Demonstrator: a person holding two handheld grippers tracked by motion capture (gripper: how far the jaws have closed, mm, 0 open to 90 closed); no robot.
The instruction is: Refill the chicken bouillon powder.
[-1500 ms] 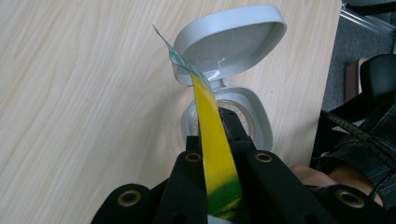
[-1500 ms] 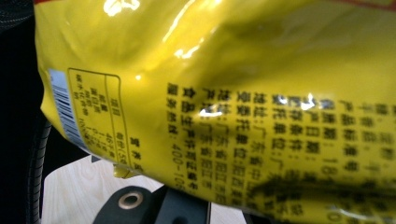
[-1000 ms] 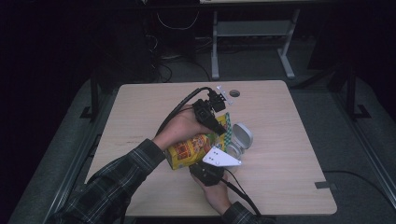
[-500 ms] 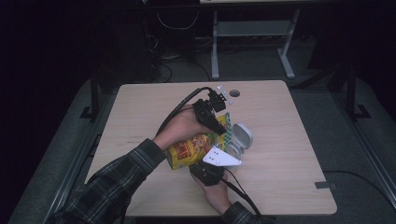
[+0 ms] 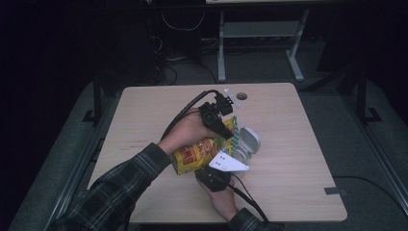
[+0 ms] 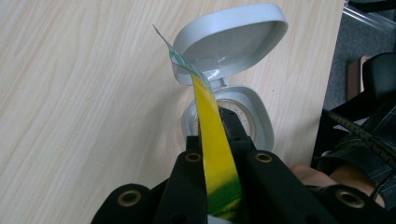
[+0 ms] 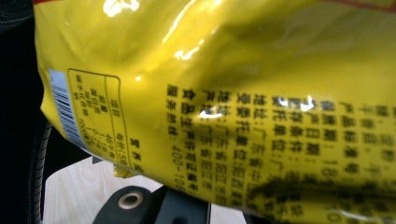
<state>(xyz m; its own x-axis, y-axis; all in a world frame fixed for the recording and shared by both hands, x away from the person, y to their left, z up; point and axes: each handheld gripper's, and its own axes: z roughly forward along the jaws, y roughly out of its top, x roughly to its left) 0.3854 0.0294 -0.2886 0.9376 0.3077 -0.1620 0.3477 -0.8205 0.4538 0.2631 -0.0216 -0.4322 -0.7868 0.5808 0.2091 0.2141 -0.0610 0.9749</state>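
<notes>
— Claw check first: is the left claw (image 5: 226, 126) clamped on something?

— Yes, both jaws are pinched together on the top edge of the yellow bag (image 5: 199, 153), as the left gripper view shows. The right claw (image 5: 216, 175) sits under the bag's lower end; its own view is mostly yellow film, so I cannot tell whether its jaws are together or apart.

— Where is everything, biggest down?

— The surface (image 5: 144, 120) carries it all. The bag is held up above it, tilted, between the two hands. Just beside it, on the surface, stands a small grey box (image 6: 254, 121) with its hinged lid (image 6: 231, 39) flipped up.

— Anything inside?

— Something round and pale lies in the box; I can't say what. The bag's contents are hidden.

— Risks?

— The film looks slick and the grip is thin, so a hard pull could likely tear the edge or let it slip. A swinging bag might also knock the light box.
</notes>
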